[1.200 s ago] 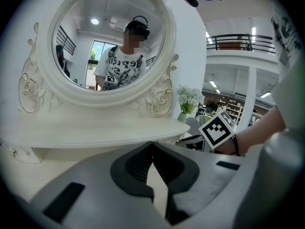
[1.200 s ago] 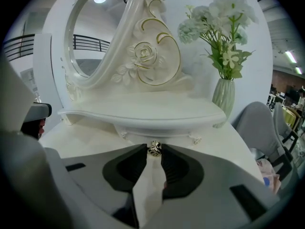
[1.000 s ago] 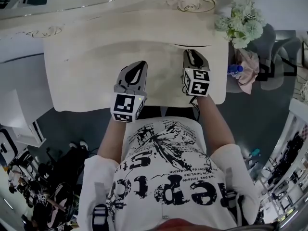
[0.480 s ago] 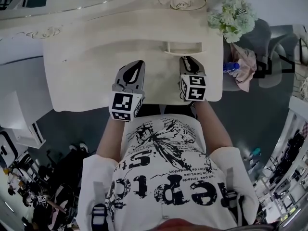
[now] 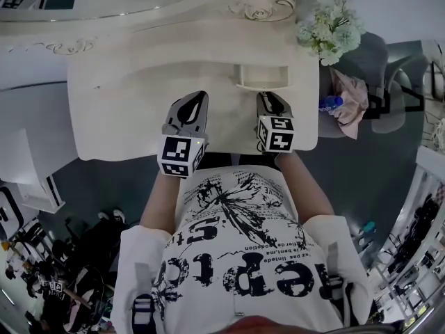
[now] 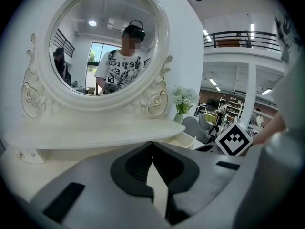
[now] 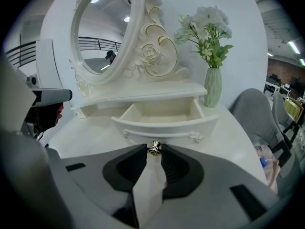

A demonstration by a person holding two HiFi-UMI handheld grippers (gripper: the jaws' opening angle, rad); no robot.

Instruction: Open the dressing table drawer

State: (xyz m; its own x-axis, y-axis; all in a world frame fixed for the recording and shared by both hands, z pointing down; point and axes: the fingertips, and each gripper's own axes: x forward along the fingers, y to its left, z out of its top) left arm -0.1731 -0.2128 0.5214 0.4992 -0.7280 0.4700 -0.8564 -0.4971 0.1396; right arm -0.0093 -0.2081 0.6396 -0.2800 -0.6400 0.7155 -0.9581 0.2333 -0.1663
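Note:
The cream dressing table (image 5: 125, 110) has a small drawer (image 5: 263, 83) under its mirror shelf, and it stands pulled out, its inside (image 7: 162, 112) bare. My right gripper (image 7: 153, 150) is shut on the drawer's small metal knob (image 7: 153, 148), one fingertip on each side. From the head view, the right gripper (image 5: 268, 97) sits just in front of the drawer front. My left gripper (image 5: 197, 97) hovers over the tabletop to the left, shut with nothing in it; its tips (image 6: 152, 143) meet in the left gripper view.
An oval mirror (image 6: 107, 42) in a carved frame rises behind the tabletop. A vase of white flowers (image 7: 213, 87) stands at the table's right end. A grey chair (image 5: 368, 54) with a pink cloth (image 5: 353, 96) and a blue bottle (image 5: 328, 103) is to the right.
The drawer has slid out from under the shelf toward the person. My right gripper has drawn back with the knob. The left gripper has stayed put.

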